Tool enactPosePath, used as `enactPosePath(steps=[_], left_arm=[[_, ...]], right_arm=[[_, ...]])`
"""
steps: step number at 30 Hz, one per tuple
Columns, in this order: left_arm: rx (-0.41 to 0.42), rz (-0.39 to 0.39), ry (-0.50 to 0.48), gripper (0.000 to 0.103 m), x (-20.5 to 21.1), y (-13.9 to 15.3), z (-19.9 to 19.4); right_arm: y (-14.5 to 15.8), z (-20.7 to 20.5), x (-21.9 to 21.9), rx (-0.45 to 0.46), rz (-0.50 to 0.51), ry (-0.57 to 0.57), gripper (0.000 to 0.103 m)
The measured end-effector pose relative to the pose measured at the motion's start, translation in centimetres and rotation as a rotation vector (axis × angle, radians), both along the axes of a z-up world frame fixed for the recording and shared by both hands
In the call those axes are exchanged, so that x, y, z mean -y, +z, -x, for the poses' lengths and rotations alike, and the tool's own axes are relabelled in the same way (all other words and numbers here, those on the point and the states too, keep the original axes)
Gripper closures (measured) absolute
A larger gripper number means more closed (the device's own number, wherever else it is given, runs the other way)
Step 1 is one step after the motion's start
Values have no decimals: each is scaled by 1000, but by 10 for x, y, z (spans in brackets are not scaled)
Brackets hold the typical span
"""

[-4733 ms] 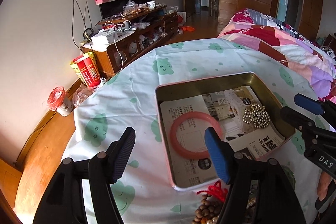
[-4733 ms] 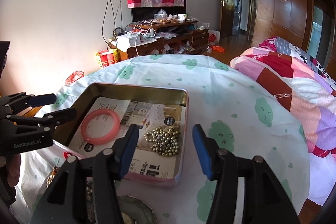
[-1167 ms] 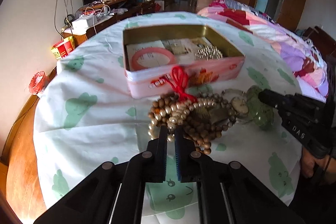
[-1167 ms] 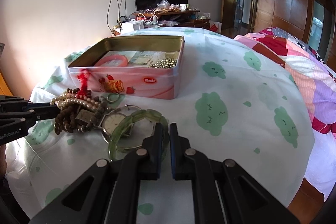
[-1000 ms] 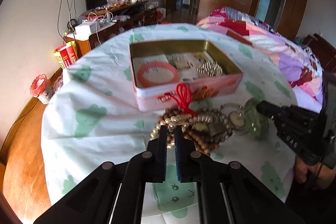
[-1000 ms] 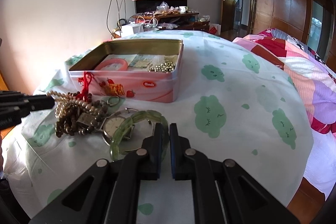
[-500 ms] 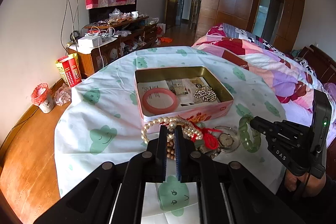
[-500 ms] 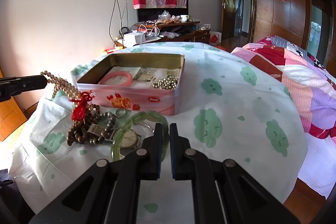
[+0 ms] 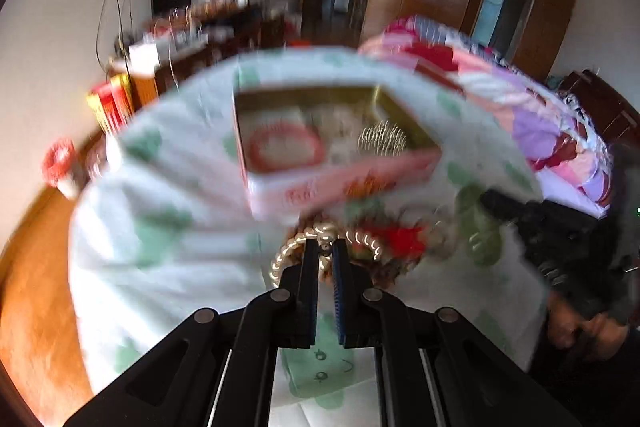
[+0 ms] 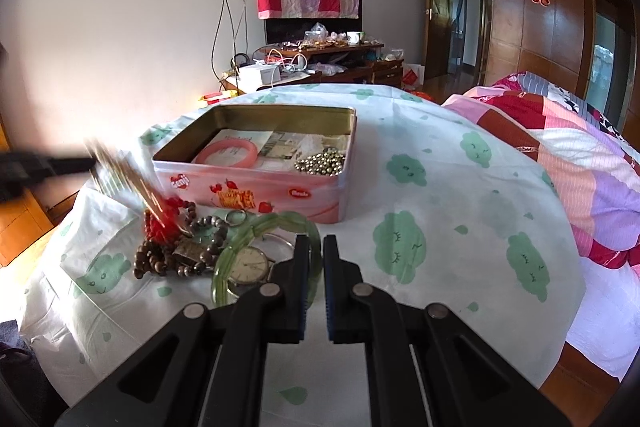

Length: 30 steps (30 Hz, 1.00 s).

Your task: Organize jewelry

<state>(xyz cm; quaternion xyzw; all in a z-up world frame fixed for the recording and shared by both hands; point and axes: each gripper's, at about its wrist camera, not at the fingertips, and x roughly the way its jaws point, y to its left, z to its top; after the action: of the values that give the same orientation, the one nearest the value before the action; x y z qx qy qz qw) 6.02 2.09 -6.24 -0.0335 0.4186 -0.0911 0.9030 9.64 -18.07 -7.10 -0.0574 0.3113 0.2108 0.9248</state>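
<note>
My left gripper (image 9: 325,251) is shut on a pearl bead necklace (image 9: 298,247) with a red tassel (image 9: 404,241), lifted above the jewelry pile; that view is motion-blurred. In the right wrist view the necklace (image 10: 120,173) is a blurred streak hanging from the left gripper (image 10: 86,163). My right gripper (image 10: 316,255) is shut on a green jade bangle (image 10: 256,235), which rests over a wristwatch (image 10: 248,265) beside brown wooden beads (image 10: 168,255). The open pink tin (image 10: 256,193) holds a pink bangle (image 10: 226,153) and silver beads (image 10: 320,163).
The tin stands on a round table with a white cloth printed with green clouds (image 10: 440,195). A bed with a patchwork quilt (image 10: 560,131) lies to the right. A cluttered TV stand (image 10: 312,63) is against the far wall.
My left gripper has moved fast with the pearl necklace, closer to the tin and lower, blurring its view. The right gripper still holds the green bangle in nearly the same place.
</note>
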Motion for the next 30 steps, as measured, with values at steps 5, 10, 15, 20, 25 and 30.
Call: enactPosePath(steps=[5,10,15,20,25,30], left_arm=[[-22,13,-3,98,-2,-12,-4],[44,44,25,98,-12,11,4],[139,45,31,98,-17,40,11],[39,85,50,97,-26,16,-2],[-25,-41,47,86,-14,1,-10],[73,-65,89,34,-10,17,1]], right_arm=[[-2,-2,2,-3,0,-4,94],[-8,-5,4,-22,10,-17,94],[-7,-5,7,-21,3,-21,94],[-8,-3,4,-21,10,-11,94],[-9,-5,4,-29,7,-16,94],[-9,-4,3,-29,8,-12,94]])
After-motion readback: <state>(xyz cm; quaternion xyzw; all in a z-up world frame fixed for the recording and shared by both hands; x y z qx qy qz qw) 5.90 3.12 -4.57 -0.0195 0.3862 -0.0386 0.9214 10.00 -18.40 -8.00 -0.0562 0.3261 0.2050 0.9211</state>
